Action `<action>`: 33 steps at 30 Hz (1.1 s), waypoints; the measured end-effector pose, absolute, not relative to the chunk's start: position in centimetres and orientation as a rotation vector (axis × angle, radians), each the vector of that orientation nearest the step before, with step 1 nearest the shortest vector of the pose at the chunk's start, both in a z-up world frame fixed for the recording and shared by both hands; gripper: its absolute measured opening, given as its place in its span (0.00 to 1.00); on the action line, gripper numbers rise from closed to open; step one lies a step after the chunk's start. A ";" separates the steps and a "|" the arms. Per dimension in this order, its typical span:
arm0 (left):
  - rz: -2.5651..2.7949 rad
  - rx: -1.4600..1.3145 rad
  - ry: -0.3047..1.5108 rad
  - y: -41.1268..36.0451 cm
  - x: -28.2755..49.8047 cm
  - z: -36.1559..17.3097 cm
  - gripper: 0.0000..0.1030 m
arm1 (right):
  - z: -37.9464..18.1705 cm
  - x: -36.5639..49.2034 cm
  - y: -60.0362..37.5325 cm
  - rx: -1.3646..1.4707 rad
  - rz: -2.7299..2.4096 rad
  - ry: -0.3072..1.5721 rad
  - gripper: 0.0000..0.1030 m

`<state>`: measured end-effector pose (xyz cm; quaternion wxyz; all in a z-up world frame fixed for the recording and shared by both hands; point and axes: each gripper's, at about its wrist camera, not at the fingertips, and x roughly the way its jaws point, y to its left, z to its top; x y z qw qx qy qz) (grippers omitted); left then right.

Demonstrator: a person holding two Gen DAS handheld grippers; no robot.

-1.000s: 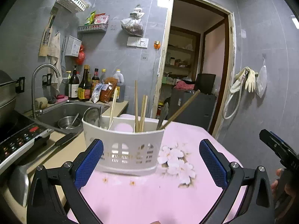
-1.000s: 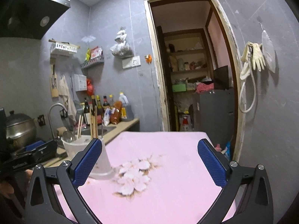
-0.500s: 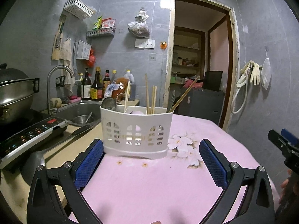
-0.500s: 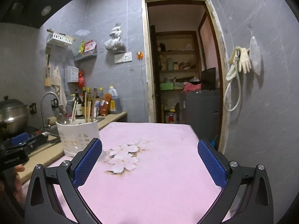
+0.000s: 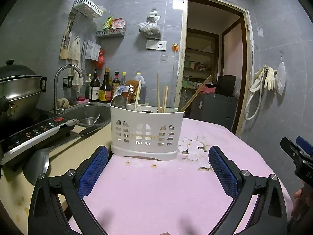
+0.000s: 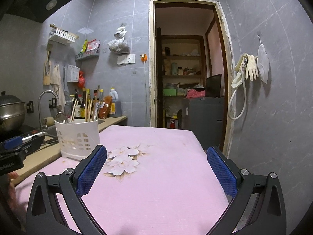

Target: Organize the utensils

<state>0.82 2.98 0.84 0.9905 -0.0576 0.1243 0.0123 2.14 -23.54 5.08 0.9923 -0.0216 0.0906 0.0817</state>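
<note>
A white perforated utensil holder point(image 5: 147, 132) stands upright on the pink flowered tablecloth point(image 5: 156, 192), near its left edge. Several wooden chopsticks point(image 5: 162, 100) and a metal spoon point(image 5: 118, 101) stick out of it. My left gripper point(image 5: 156, 171) is open and empty, low over the cloth just in front of the holder. My right gripper point(image 6: 156, 171) is open and empty over the cloth, with the holder point(image 6: 77, 138) to its far left. The right gripper also shows at the right edge of the left wrist view point(image 5: 296, 154).
A beige counter point(image 5: 64, 156) lies left of the table with a ladle point(image 5: 37, 165), a knife point(image 5: 86, 131), an induction cooker point(image 5: 29, 135) with a steel pot point(image 5: 17, 92), and a sink point(image 5: 88, 115). Sauce bottles point(image 5: 105, 90) stand behind. A doorway point(image 6: 187, 78) opens beyond the table.
Both grippers have dropped lower and drawn back from the holder. The views now look across the table more level. Both grippers stay open and empty.
</note>
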 end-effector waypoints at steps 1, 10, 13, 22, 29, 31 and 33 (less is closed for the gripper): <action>0.025 -0.116 0.249 3.0 0.8 0.9 0.98 | 5.1 2.1 -23.5 -0.044 0.164 0.181 1.00; 0.025 -0.119 0.259 2.9 0.6 0.6 0.98 | 5.0 2.1 -23.5 -0.040 0.160 0.179 1.00; 0.026 -0.119 0.258 2.9 0.6 0.6 0.98 | 5.0 2.1 -23.4 -0.040 0.161 0.180 1.00; 0.024 -0.124 0.265 2.8 0.7 0.3 0.98 | 5.0 2.1 -23.3 -0.040 0.161 0.181 1.00; 0.028 -0.121 0.260 2.6 0.7 0.3 0.98 | 5.0 2.0 -23.2 -0.039 0.161 0.181 1.00; 0.031 -0.120 0.262 2.6 0.7 0.3 0.98 | 5.0 2.1 -23.2 -0.039 0.162 0.183 1.00; 0.029 -0.124 0.263 2.6 0.6 0.2 0.98 | 4.9 2.1 -23.2 -0.038 0.163 0.186 1.00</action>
